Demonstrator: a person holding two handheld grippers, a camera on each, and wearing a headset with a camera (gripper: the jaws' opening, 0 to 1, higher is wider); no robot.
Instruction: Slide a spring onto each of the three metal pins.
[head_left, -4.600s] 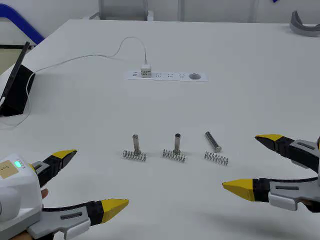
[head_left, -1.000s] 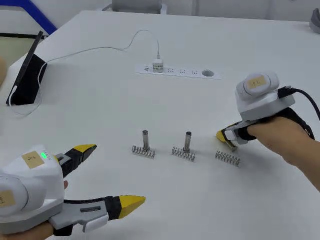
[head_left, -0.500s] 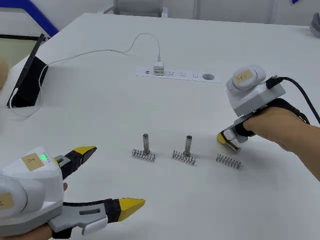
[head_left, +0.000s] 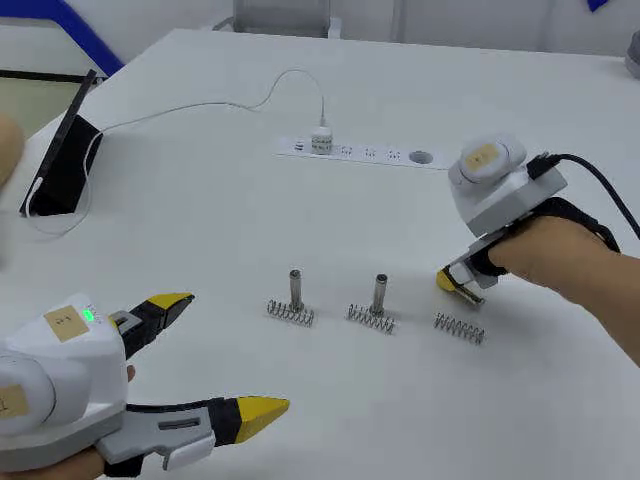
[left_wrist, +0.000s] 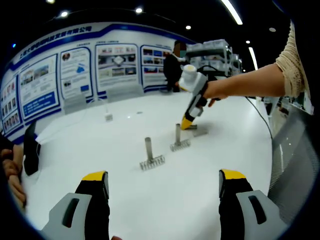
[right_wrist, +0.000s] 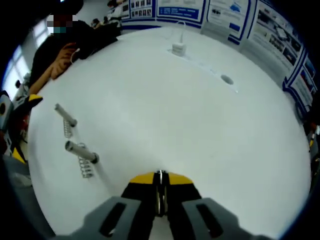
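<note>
The black-jawed, yellow-tipped right gripper (head_left: 452, 281) is clamped on the third short steel pin (right_wrist: 160, 194), held low over the white tabletop (head_left: 200, 220). In the right gripper view the pin shows as a thin metal sliver between the closed jaws, and I cannot tell how far it tilts. The left upright steel pin (head_left: 296, 285) and the middle upright steel pin (head_left: 380, 290) stand in a row, with the left coiled wire spring (head_left: 290, 312) and the middle coiled wire spring (head_left: 370, 320) lying at their feet. The right coiled wire spring (head_left: 459, 328) lies just beside the right gripper's tips, and no spring is on a pin yet. The matching left gripper (head_left: 215, 355) hovers wide open, near the person and well apart from the row. The step in hand looks like standing the third pin up behind its spring. It should go best if the base meets the table flat and the pin is plumb before the jaws ease apart slowly, without brushing that spring or the middle pin.
</note>
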